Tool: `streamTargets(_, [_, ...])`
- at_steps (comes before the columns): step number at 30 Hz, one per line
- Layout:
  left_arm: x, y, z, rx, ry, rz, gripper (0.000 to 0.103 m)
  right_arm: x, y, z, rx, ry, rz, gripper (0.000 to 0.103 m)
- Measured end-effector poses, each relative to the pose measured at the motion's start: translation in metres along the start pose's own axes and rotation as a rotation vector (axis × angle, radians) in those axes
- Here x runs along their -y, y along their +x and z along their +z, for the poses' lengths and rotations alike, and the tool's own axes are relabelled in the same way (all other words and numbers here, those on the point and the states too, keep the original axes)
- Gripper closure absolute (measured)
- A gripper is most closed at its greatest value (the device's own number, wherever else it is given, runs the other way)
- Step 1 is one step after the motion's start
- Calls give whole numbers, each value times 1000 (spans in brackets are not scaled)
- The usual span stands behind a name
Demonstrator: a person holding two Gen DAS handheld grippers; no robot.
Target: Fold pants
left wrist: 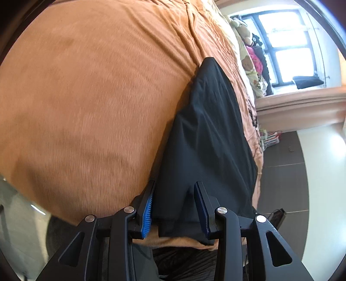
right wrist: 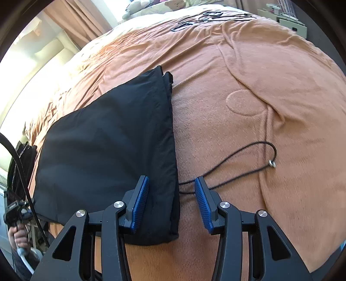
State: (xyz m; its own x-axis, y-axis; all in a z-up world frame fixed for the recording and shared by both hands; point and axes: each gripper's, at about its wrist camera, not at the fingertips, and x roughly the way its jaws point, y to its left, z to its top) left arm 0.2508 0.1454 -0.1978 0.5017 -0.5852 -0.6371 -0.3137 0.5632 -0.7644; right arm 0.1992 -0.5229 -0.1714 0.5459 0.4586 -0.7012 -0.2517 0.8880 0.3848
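Note:
The black pants lie folded into a long flat stack on an orange blanket. In the left wrist view my left gripper hovers over the near end of the stack. Its jaws stand apart with cloth between them, and the blue pads do not press on it. In the right wrist view the pants fill the left half, and my right gripper straddles their right edge with jaws apart, gripping nothing. A thin black cord with a metal tip trails from that edge across the blanket.
The bed drops off on the right of the left wrist view to a dark tiled floor. Pillows and soft toys sit below a window. Dark cables lie at the far side. A hand holds the other gripper's handle at lower left.

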Motion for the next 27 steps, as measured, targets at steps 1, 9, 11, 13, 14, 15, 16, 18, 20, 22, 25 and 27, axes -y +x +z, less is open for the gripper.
streamTargets(1, [-1,0,-1,5,-9,-15,65,0,-1,-3,6,1,-7,61])
streamTargets(9, [-3,-5,-11,23,-21,-8,97,1,-11,-19,44,56,-47,61])
streamTargets(11, [-2,-9,-9,25,-13,-9,98,-2,-19,-20,52,62,-70,61])
streamTargets(13, [0,-11,-7,32,3,-14,98,-7,-34,-23,78,70,-93,61])
streamTargets(14, [1,-12,-7,33,9,-18,98,-11,-42,-25,96,71,-103,61])
streamTargets(15, [1,-13,-6,34,18,-22,98,-15,-52,-28,119,70,-108,61])
streamTargets(16, [2,-12,-6,33,21,-24,98,-22,-65,-32,152,67,-107,61])
streamTargets(18, [2,-10,-6,33,21,-23,97,-32,-81,-40,182,59,-97,61])
streamTargets(20, [3,-8,-10,38,24,-43,96,-49,-96,-48,199,39,-83,61])
streamTargets(22, [2,-7,-12,51,12,-63,88,-62,-104,-54,202,23,-66,61])
streamTargets(25, [-5,-10,-18,66,-13,-104,65,-85,-111,-62,199,-10,-30,61])
streamTargets(27, [-6,-9,-22,70,-18,-112,64,-98,-111,-66,205,-34,-9,61])
